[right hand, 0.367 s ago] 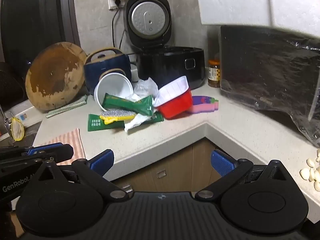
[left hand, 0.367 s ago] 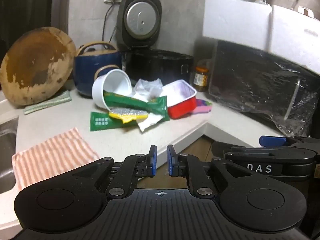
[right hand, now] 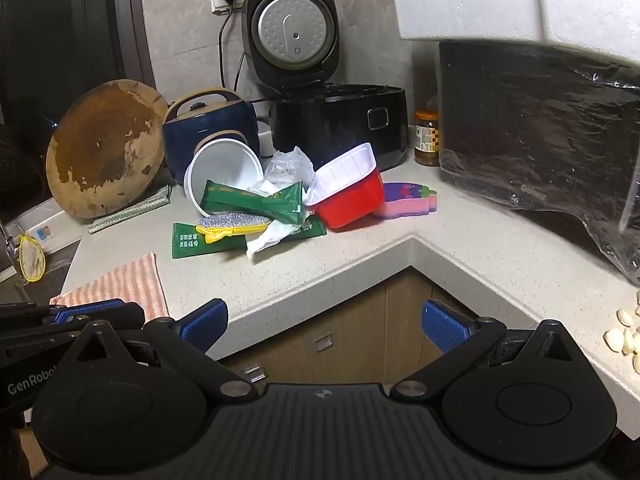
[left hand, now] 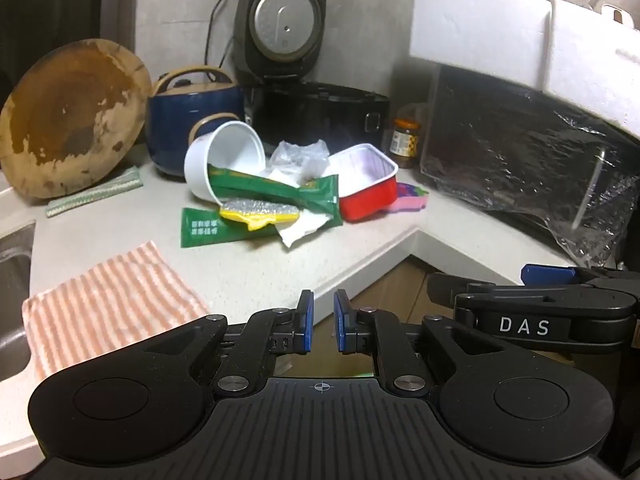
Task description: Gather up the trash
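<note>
— Where's the trash?
— I see the trash pile (right hand: 260, 208) on the counter (right hand: 360, 264) before the rice cooker (right hand: 340, 128).
— Grippers?
— My left gripper (left hand: 320, 322) is pressed nearly together, empty; my right gripper (right hand: 324, 320) is spread wide, empty.
</note>
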`<state>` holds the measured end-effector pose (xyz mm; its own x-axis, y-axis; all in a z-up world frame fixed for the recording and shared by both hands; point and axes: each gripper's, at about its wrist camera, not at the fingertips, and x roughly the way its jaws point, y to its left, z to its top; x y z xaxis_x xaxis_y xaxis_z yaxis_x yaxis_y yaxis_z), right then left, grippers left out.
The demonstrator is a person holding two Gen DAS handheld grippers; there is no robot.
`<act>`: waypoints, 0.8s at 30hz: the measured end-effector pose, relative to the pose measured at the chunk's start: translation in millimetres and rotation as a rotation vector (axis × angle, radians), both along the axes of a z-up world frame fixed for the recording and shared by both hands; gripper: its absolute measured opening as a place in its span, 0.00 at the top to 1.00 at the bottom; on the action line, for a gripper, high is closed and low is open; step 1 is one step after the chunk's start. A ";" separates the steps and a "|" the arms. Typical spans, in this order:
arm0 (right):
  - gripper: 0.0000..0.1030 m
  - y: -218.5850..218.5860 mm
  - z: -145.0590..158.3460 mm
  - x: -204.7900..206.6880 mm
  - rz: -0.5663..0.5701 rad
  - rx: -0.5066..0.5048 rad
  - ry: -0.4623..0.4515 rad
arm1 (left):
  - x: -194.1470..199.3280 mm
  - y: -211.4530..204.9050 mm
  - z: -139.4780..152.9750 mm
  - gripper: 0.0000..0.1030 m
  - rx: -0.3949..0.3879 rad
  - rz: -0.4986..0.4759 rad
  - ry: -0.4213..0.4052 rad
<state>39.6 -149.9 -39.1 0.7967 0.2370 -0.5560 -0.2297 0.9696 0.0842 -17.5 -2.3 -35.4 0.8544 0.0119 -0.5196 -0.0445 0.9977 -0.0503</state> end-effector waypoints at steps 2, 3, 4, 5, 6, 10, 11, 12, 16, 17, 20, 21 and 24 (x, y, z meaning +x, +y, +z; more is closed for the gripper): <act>0.00 0.2 0.4 0.9 0.002 0.001 0.006 | 2.2 0.8 1.0 0.87 -0.009 -0.002 0.013; 0.00 1.1 0.1 0.3 0.003 -0.001 0.006 | 4.6 0.6 3.8 0.87 -0.013 -0.002 0.021; 0.00 2.0 -0.2 -0.5 0.004 -0.004 0.006 | 4.7 0.1 3.2 0.87 -0.014 -0.003 0.022; 0.00 2.5 -0.4 -1.5 0.005 -0.005 0.005 | 5.3 -0.4 3.1 0.87 -0.016 -0.005 0.025; 0.00 1.1 0.2 0.2 0.006 -0.005 0.007 | 10.9 3.0 7.3 0.87 -0.021 -0.011 0.035; 0.00 -3.4 0.9 1.3 -0.001 -0.005 0.007 | 16.7 6.4 12.3 0.87 -0.030 -0.024 0.046; 0.00 -4.1 0.4 0.9 -0.006 -0.004 0.005 | 17.0 6.5 12.5 0.87 -0.031 -0.025 0.047; 0.00 -5.2 0.3 0.8 -0.010 -0.003 0.004 | 17.3 6.3 12.5 0.87 -0.031 -0.025 0.050; 0.00 -6.9 0.4 1.3 -0.023 0.003 0.008 | 16.8 7.7 10.8 0.87 -0.036 -0.029 0.056; 0.00 -6.9 0.3 1.0 -0.025 0.003 0.009 | 17.3 8.7 11.0 0.87 -0.037 -0.030 0.059; 0.00 -6.9 -0.3 0.8 -0.027 0.004 0.011 | 18.3 8.4 11.1 0.87 -0.038 -0.030 0.066; 0.00 -7.2 -0.5 0.7 -0.027 0.005 0.011 | 19.7 9.8 11.9 0.87 -0.040 -0.031 0.070; 0.00 -7.1 -0.7 -0.8 -0.025 0.003 0.011 | 20.7 9.7 13.4 0.87 -0.042 -0.029 0.076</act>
<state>38.9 -157.0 -39.8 0.7962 0.2188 -0.5641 -0.2045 0.9748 0.0895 3.2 7.4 -22.1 0.8122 -0.0357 -0.5823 -0.0204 0.9958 -0.0896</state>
